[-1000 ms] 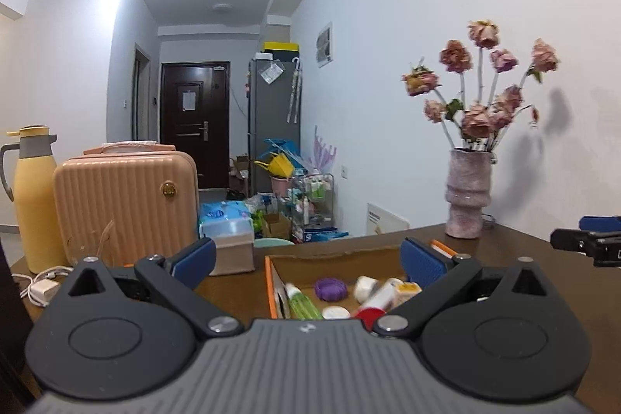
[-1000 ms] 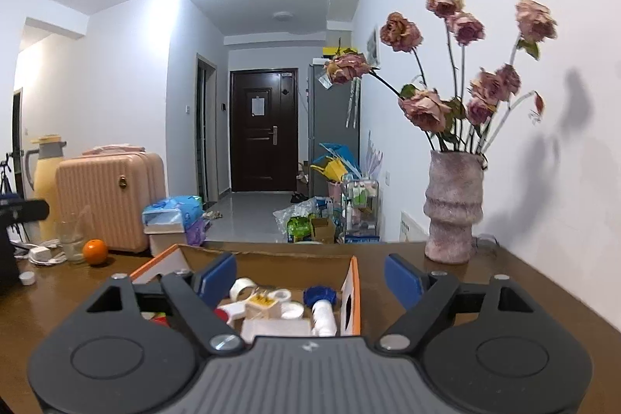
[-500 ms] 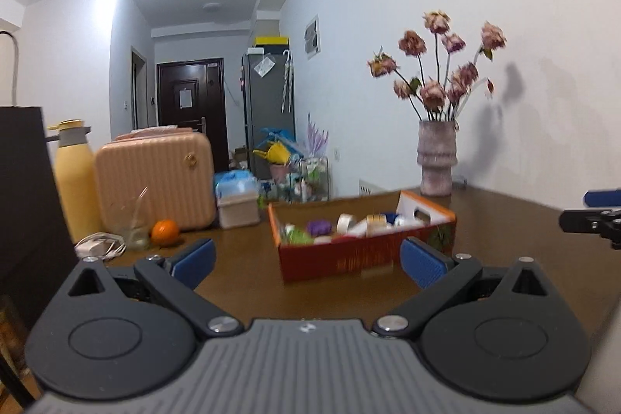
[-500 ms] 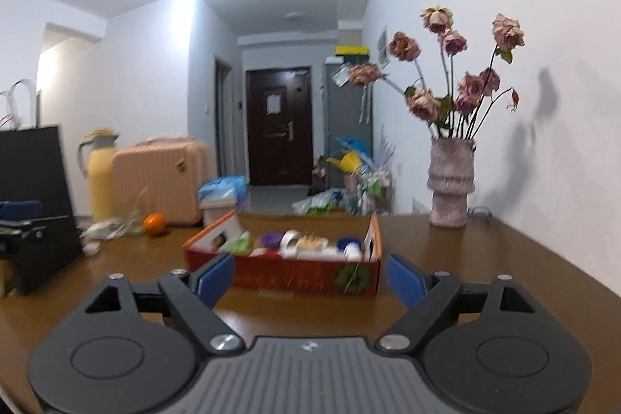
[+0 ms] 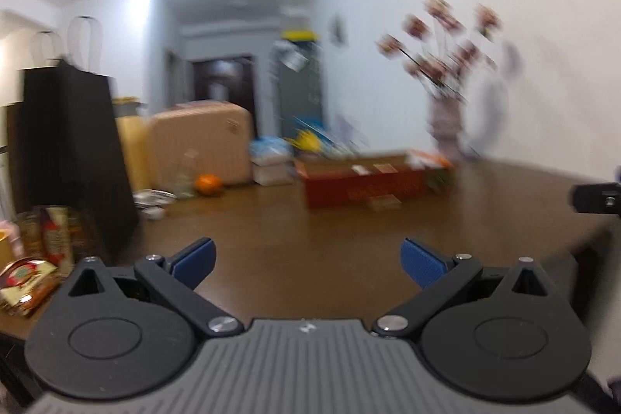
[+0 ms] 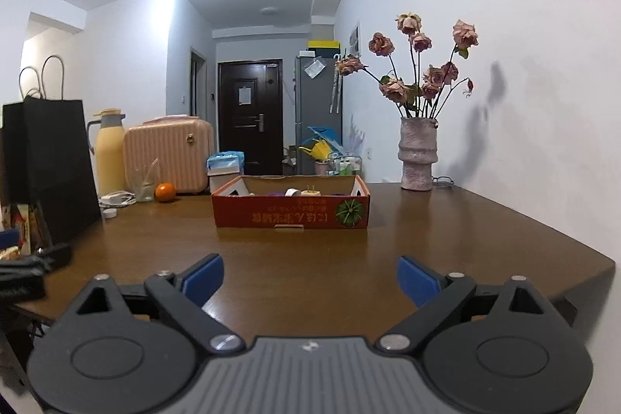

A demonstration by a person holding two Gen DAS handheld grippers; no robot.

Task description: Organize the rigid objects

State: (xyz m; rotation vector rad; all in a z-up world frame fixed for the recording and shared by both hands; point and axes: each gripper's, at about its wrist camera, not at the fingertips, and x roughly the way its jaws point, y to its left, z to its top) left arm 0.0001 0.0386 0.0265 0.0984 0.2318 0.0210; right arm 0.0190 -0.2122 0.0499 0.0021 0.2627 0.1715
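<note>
A: Blurred brown table (image 5: pixel 330 231) fills your left wrist view. Where is the left gripper (image 5: pixel 306 260)?
B: It hangs above the near edge, jaws spread wide, gripping nothing; the red box (image 5: pixel 365 183) sits well ahead.

A: And your right wrist view?
B: Your right gripper (image 6: pixel 310 278) likewise gapes wide and empty. The box (image 6: pixel 291 214), holding small items too far to identify, stands mid-table, left of the vase (image 6: pixel 417 158).
</note>
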